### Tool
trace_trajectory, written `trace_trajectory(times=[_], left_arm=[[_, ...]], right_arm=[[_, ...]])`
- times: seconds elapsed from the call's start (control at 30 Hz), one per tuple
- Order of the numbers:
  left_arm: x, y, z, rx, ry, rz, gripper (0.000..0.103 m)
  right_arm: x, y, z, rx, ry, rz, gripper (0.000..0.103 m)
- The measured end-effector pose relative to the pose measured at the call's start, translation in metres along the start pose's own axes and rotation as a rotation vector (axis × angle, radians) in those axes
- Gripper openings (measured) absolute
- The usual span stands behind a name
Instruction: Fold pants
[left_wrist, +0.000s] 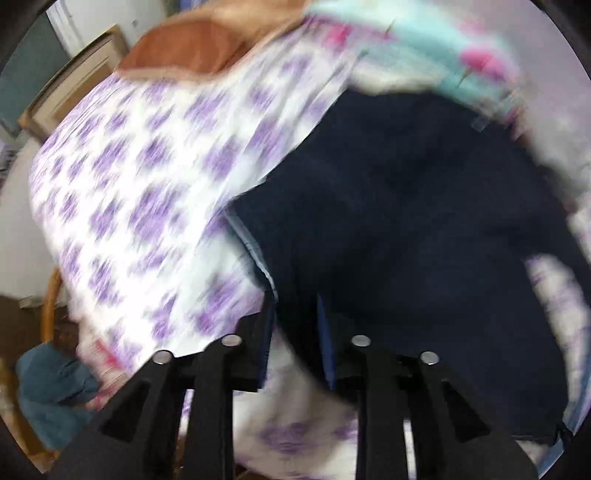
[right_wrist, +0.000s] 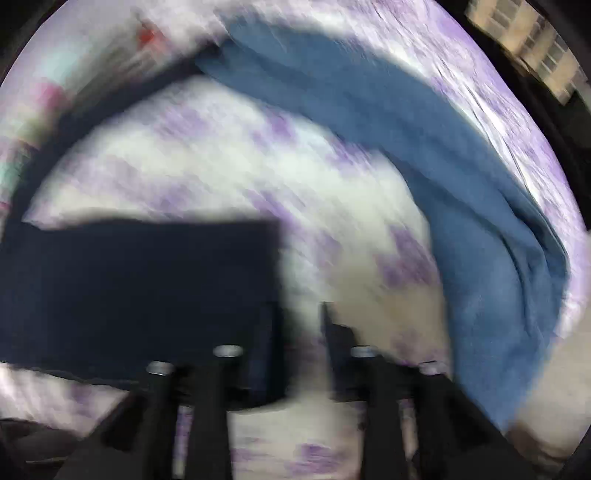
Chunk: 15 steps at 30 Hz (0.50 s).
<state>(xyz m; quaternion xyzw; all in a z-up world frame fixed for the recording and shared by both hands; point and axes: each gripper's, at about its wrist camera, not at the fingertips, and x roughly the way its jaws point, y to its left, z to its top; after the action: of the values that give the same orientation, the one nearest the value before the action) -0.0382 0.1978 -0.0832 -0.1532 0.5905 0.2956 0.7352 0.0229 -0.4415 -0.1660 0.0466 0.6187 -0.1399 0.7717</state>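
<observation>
- The left gripper has its jaws apart, dark navy cloth pants lying between and against them; blur hides any firm grip.
- The right gripper is spread too, the pants' edge at its 9 o'clock finger.
- In the left view the pants run from the gripper toward 1 o'clock.
- Beneath lies a bed with a white, purple-patterned sheet; a blue towel curves at 2 o'clock in the right view.
</observation>
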Motion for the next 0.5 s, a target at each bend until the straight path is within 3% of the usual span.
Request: trace_trajectory(times=[0.03,0.1,0.13,0.17,0.2,0.23,0.33,0.43,0.5], left_arm=[[0.007,0.006,-0.004,-0.009,0.015,0.090,0.023],[0.002,0.014,-0.002,-0.051,-0.012,0.107,0.025],[-0.006,0.017,0.000,-0.080,-0.051,0.100,0.033],[-0.013,0.016,0.003,-0.093,-0.089,0.093,0.041],[-0.021,0.008,0.007,-0.091,-0.126,0.089,0.061],[-0.026,0.002,0.008,-0.080,-0.144,0.085,0.069],[-0.040,-0.035,0.012,-0.004,-0.183,0.040,0.074],[-0.043,-0.068,0.004,0.055,-0.186,-0.003,0.081],[-0.045,-0.086,-0.001,0.072,-0.162,-0.038,0.081]], right_arm=[[0.000,-0.007,0.003,0.035,-0.015,-0.058,0.041],[-0.022,-0.013,0.017,0.072,-0.138,-0.029,0.051],[-0.034,-0.008,0.028,0.044,-0.213,-0.029,0.056],[-0.041,0.000,0.040,0.007,-0.266,-0.023,0.069],[-0.043,0.006,0.049,-0.017,-0.289,-0.008,0.071],[-0.044,0.018,0.067,-0.049,-0.309,0.043,0.071],[-0.034,0.047,0.118,-0.041,-0.332,0.224,0.071],[-0.009,0.075,0.165,0.010,-0.296,0.376,0.071],[0.010,0.088,0.189,0.056,-0.276,0.388,0.071]])
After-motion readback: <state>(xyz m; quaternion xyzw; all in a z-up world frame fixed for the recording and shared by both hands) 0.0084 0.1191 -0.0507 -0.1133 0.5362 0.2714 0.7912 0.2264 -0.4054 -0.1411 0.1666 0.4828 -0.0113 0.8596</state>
